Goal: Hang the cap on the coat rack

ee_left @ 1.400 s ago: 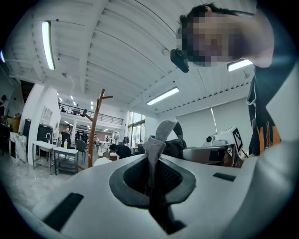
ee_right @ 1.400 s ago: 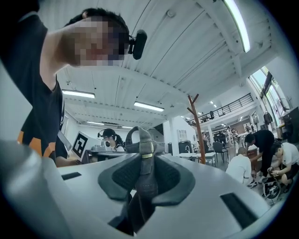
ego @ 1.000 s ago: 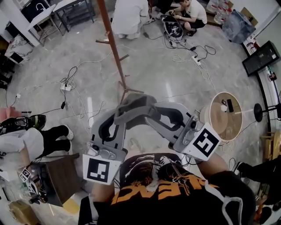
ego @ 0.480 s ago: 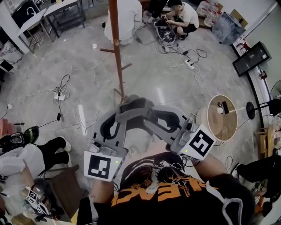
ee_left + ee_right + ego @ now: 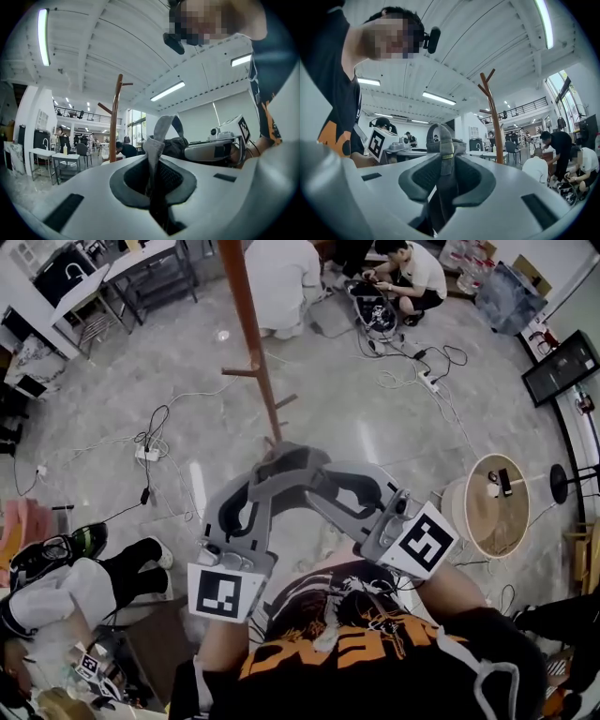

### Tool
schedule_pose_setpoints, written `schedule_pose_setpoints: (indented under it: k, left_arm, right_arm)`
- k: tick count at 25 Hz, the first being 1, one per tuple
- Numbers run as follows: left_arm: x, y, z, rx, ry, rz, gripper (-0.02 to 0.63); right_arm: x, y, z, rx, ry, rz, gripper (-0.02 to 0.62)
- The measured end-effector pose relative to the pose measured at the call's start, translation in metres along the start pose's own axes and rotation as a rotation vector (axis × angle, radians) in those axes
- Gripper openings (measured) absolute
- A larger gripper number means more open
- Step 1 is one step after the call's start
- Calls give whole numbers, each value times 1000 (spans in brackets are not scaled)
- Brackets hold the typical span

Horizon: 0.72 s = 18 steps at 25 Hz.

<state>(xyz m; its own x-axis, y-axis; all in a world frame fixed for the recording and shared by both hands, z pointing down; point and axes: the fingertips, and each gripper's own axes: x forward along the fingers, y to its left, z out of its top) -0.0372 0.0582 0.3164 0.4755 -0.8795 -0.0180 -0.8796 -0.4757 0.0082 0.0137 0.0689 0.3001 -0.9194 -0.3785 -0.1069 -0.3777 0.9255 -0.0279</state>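
A grey cap [image 5: 292,465] hangs in the air between both grippers, in front of the person's chest. My left gripper [image 5: 265,482] is shut on a fold of the cap's grey fabric [image 5: 157,140], which stands up between its jaws. My right gripper [image 5: 323,486] is shut on the cap's back strap [image 5: 442,149], whose small metal buckle sits just above the jaws. The brown wooden coat rack [image 5: 249,338] stands on the floor ahead of the cap and apart from it. Its pole and pegs also appear as the coat rack [image 5: 115,123] and the coat rack [image 5: 493,123].
Cables and power strips [image 5: 146,452] trail across the grey floor. Two people crouch beyond the rack [image 5: 281,277]. Another person sits at the lower left [image 5: 89,568]. A round wooden table [image 5: 475,521] stands at right, desks [image 5: 122,268] at the far left.
The head view has shifted a little, so the rack and floor sit slightly differently in the picture. Both grippers keep their hold on the cap in the same pose.
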Motion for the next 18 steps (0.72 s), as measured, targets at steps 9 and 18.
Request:
schedule_pose_setpoints:
  k: [9,18]
  left_arm:
    - [64,24,-8,24,1,72,32]
    - [100,66,-15,9,-4,74,32]
  right_arm:
    - [11,-76,-9,7,-11,87,98]
    - [50,-115,-17,13,-15,66,98]
